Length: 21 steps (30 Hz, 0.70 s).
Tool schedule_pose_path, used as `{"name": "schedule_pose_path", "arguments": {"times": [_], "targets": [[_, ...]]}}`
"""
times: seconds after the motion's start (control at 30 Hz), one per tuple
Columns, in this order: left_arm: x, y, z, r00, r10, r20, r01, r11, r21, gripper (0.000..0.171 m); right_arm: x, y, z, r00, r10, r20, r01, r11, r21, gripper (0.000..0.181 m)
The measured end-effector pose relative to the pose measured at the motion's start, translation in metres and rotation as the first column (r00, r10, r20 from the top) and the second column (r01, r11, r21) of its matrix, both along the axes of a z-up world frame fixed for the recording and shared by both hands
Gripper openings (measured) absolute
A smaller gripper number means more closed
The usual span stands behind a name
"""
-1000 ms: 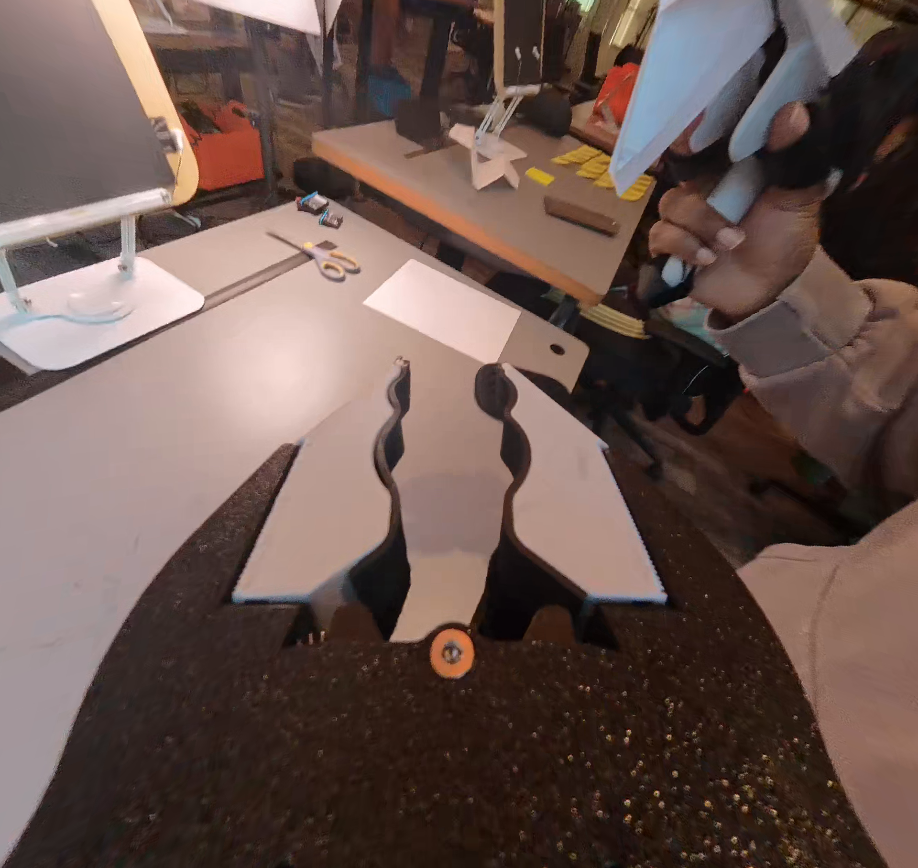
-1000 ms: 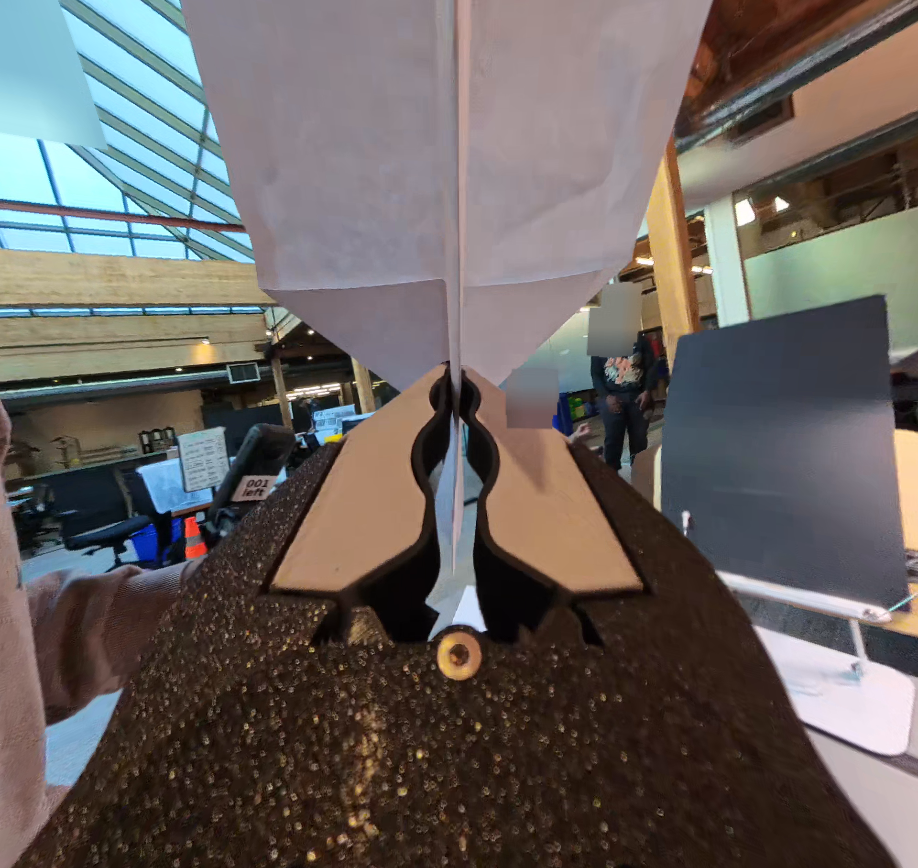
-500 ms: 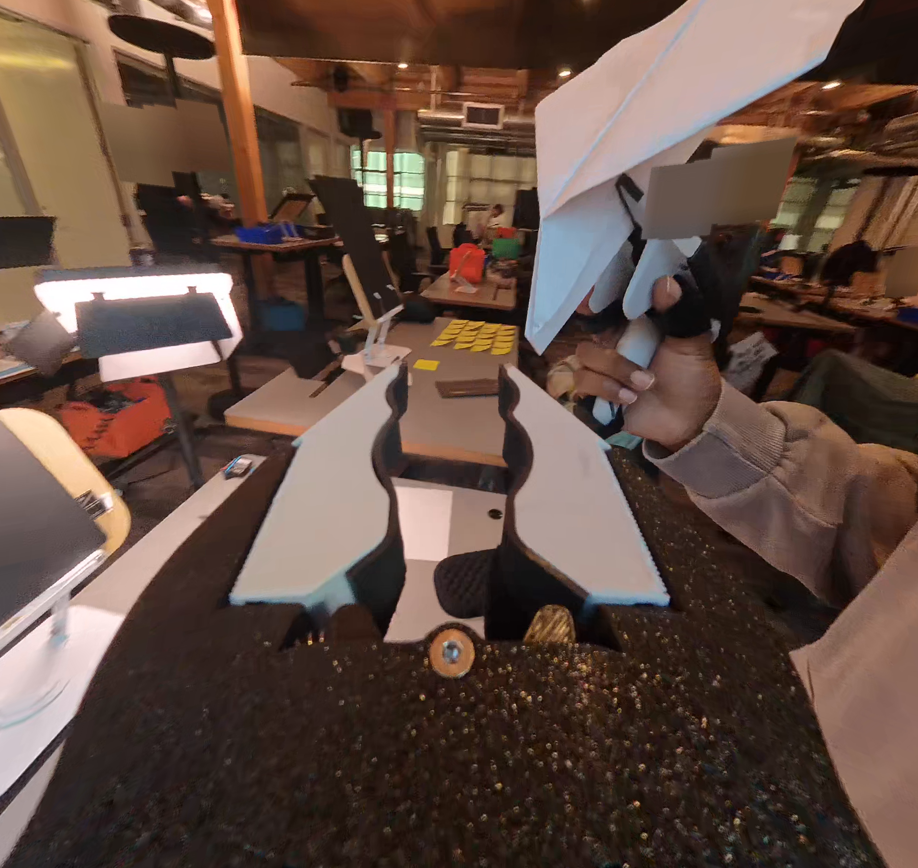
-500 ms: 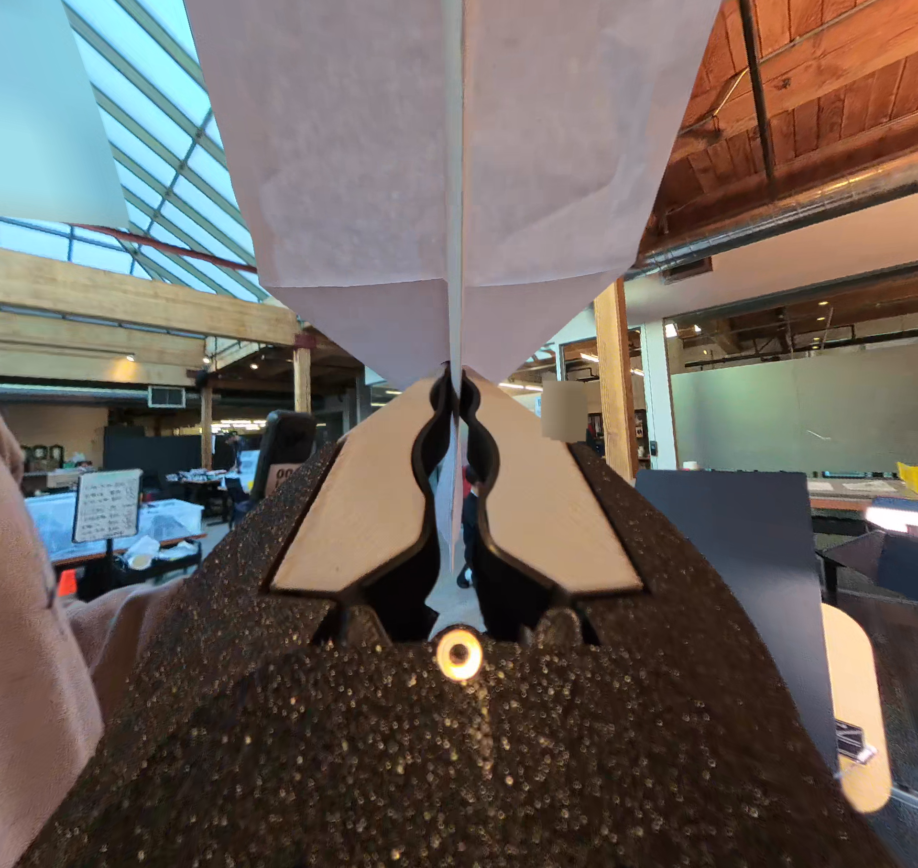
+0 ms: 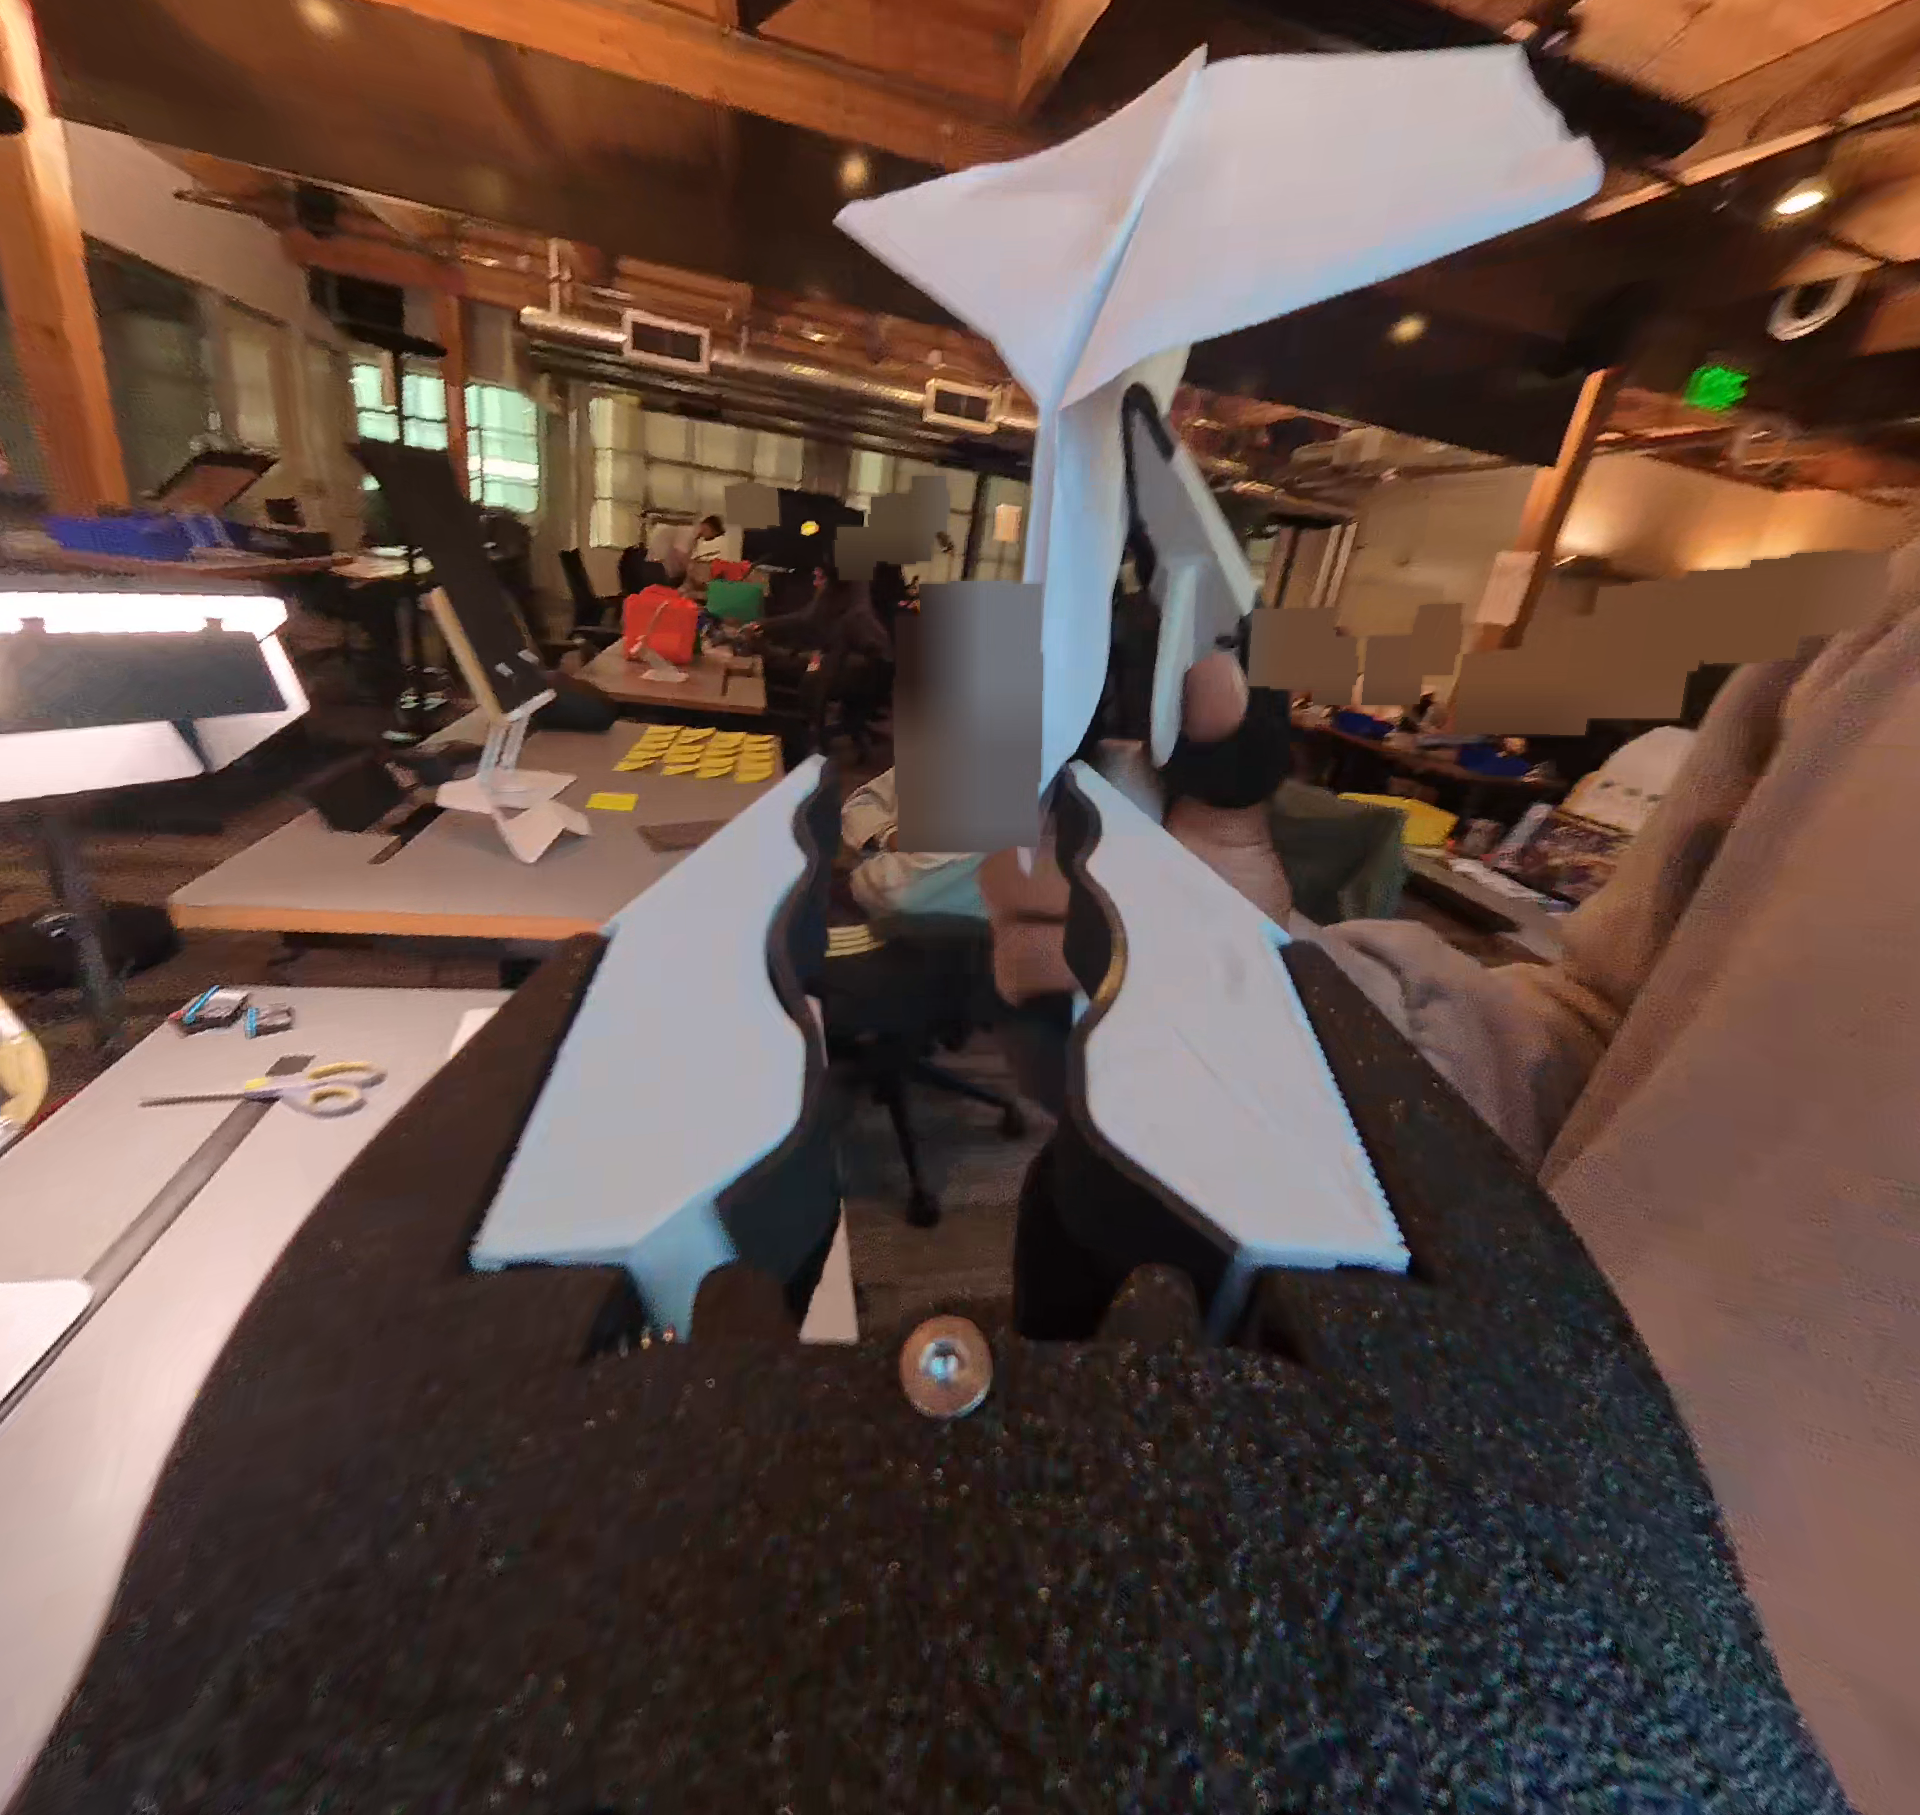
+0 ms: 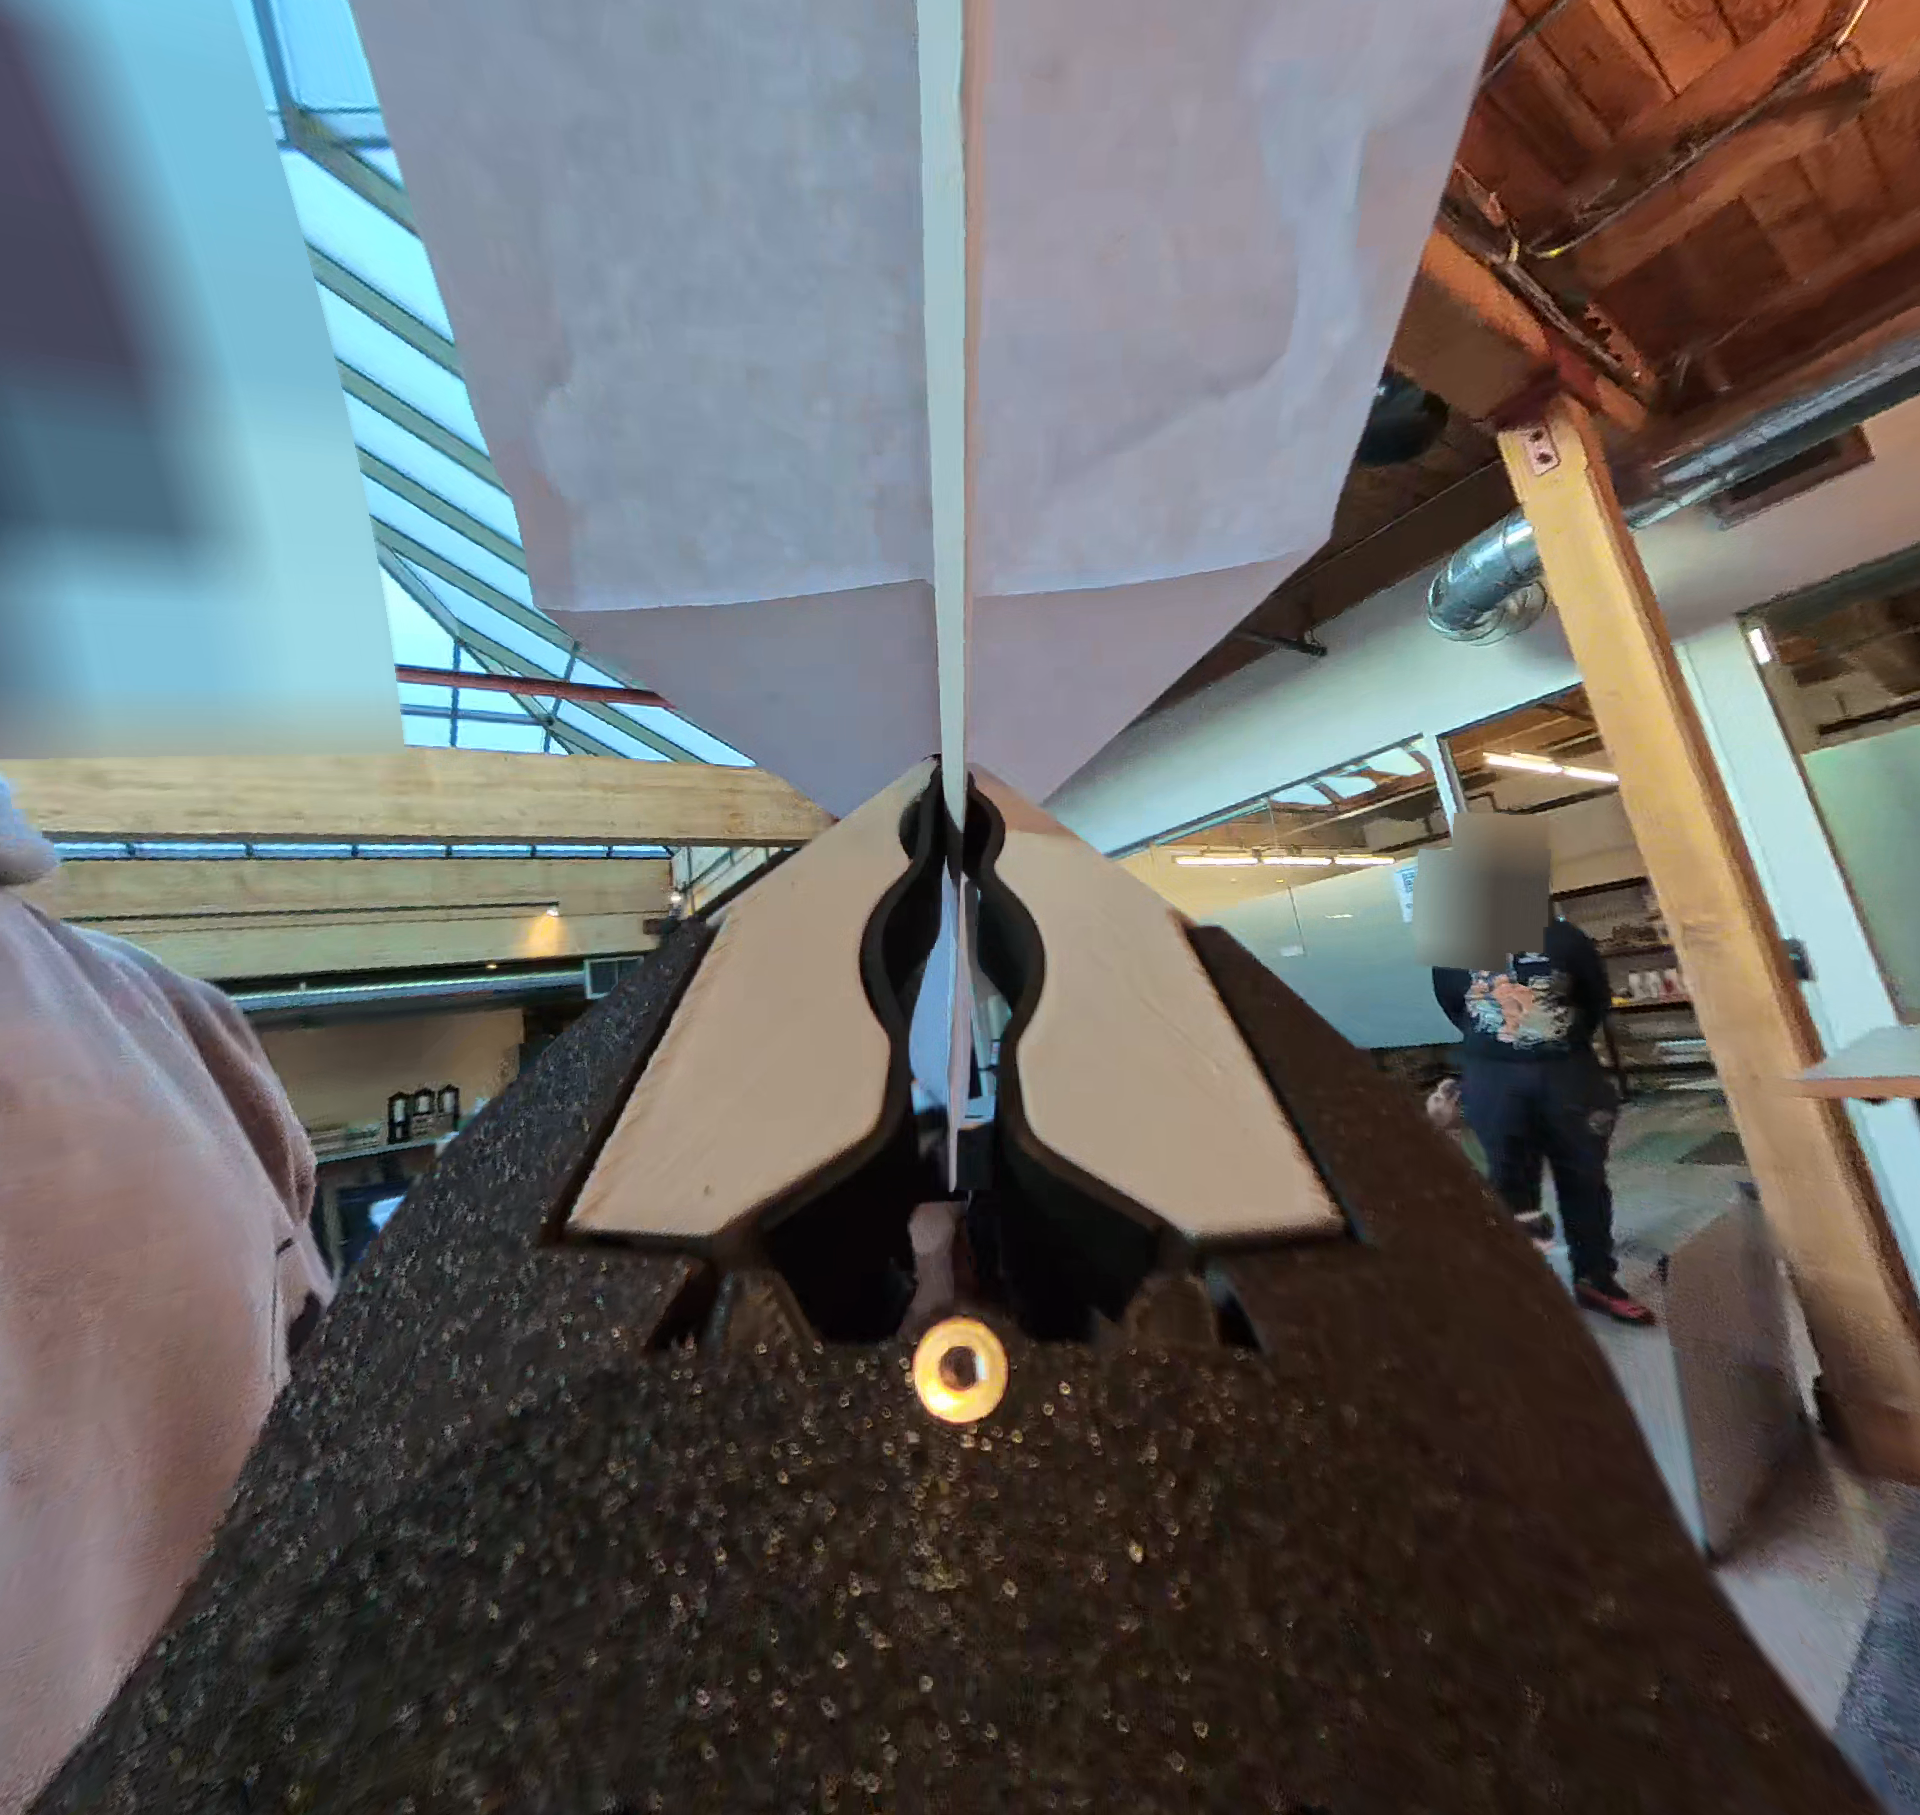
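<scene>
Writing: green lit sign (image 5: 1716, 383) at upper right of left wrist view, too blurred to read.

Only left wrist view shows, left to right: grey table (image 5: 125, 1183) at lower left with yellow-handled scissors (image 5: 301, 1090); yellow paper notes (image 5: 701, 753) on farther table; left gripper (image 5: 940, 799) at centre, fingers spread wide, holding nothing; right gripper (image 5: 1138, 435) at upper right of centre.

Only right wrist view shows: glass skylight (image 6: 436, 477) at upper left; standing person in dark clothes (image 6: 1527, 1069) at right.

Right gripper (image 6: 954, 797) pressed together, pinching keel fold of white folded paper plane (image 6: 935, 259), wings spreading above. In left wrist view the plane (image 5: 1226, 207) is raised at upper centre.

Open-plan workshop, worktables (image 5: 447, 882), timber ceiling (image 5: 582, 9)
</scene>
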State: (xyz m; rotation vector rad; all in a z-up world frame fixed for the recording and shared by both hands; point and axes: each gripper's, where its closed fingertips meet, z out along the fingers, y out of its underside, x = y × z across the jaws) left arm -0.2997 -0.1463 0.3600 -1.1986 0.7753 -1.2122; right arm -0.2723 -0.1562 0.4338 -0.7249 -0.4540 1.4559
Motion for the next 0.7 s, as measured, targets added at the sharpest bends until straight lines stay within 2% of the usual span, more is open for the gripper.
{"name": "schedule_pose_path", "arguments": {"times": [0.1, 0.13, 0.17, 0.27, 0.43, 0.57, 0.7], "targets": [[-0.042, -0.047, 0.023, 0.992, -0.119, 0.045, 0.117, 0.992, 0.046, 0.016, -0.059, -0.041, -0.005, 0.996, -0.002, 0.09, 0.003, 1.0, -0.008, 0.0], [-0.051, -0.061, 0.027, 0.987, -0.156, 0.041, 0.153, 0.986, 0.068, 0.004, -0.069, -0.055, -0.007, 0.992, -0.018, 0.121, 0.018, 1.0, 0.006, 0.0], [-0.058, -0.075, 0.027, 0.981, -0.193, 0.03, 0.19, 0.978, 0.089, 0.0, -0.075, -0.067, -0.008, 0.988, -0.039, 0.148, 0.036, 0.999, 0.017, 0.0], [-0.072, -0.113, 0.021, 0.947, -0.32, 0.01, 0.318, 0.944, 0.088, 0.0, -0.084, -0.097, -0.018, 0.956, -0.115, 0.269, 0.104, 0.993, 0.054, 0.0], [-0.091, -0.163, -0.004, 0.91, -0.408, -0.073, 0.41, 0.912, 0.008, 0.0, -0.1, -0.153, -0.045, 0.921, 0.003, 0.391, -0.003, 1.0, 0.0, 0.004], [-0.098, -0.202, -0.031, 0.882, -0.431, -0.189, 0.425, 0.902, -0.075, 0.0, -0.108, -0.191, -0.064, 0.912, 0.011, 0.409, -0.004, 1.0, -0.016, 0.0], [-0.092, -0.242, -0.055, 0.896, -0.412, -0.167, 0.382, 0.905, -0.185, 0.0, -0.101, -0.234, -0.087, 0.915, 0.003, 0.404, 0.031, 0.997, -0.076, 0.0]]}}
